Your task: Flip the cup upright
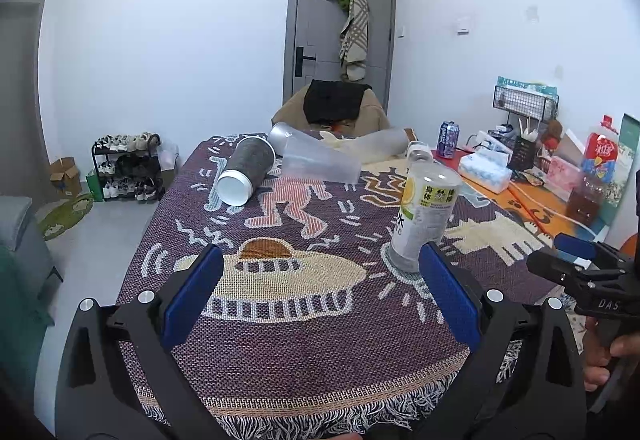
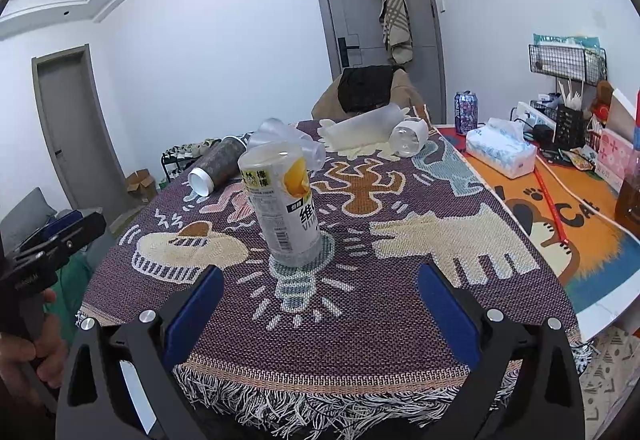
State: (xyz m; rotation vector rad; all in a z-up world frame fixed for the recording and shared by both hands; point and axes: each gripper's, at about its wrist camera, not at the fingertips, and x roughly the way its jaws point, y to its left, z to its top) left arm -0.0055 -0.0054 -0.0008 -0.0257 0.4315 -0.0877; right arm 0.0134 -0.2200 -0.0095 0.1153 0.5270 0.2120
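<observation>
1. Squarely ahead of my right gripper [image 2: 320, 306], the labelled cup [image 2: 286, 208] stands mouth-down on the woven blanket [image 2: 400, 304], its closed base on top, over the light-bulb motif near the table's front edge.

2. Both claws are spread wide and hold nothing: the right gripper's blue pads [image 2: 194, 310] frame the cup from below, while my left gripper [image 1: 320, 294] points to the cup's left, so its right pad overlaps the cup's foot in the left wrist view.

3. By my reading, the step in hand is the approach; the flip is not yet begun. I judge the right gripper better placed, since the cup sits near its centre line.

4. To do it well, I would close on the cup's mid-height across the label, squeeze lightly because thin plastic may buckle, lift clear of the cloth before rolling the wrist, then set the base flat.

5. Farther back, four other vessels lie on their sides: a dark grey cup [image 1: 246, 170], a clear tumbler [image 1: 316, 160], a frosted tall cup [image 2: 366, 128] and a small glass [image 2: 408, 136]. They are well apart from my target and should not interfere.

6. Beyond the blanket, a tissue box [image 2: 500, 152] and a drinks can [image 2: 465, 112] sit on the orange mat [image 2: 560, 216].
</observation>
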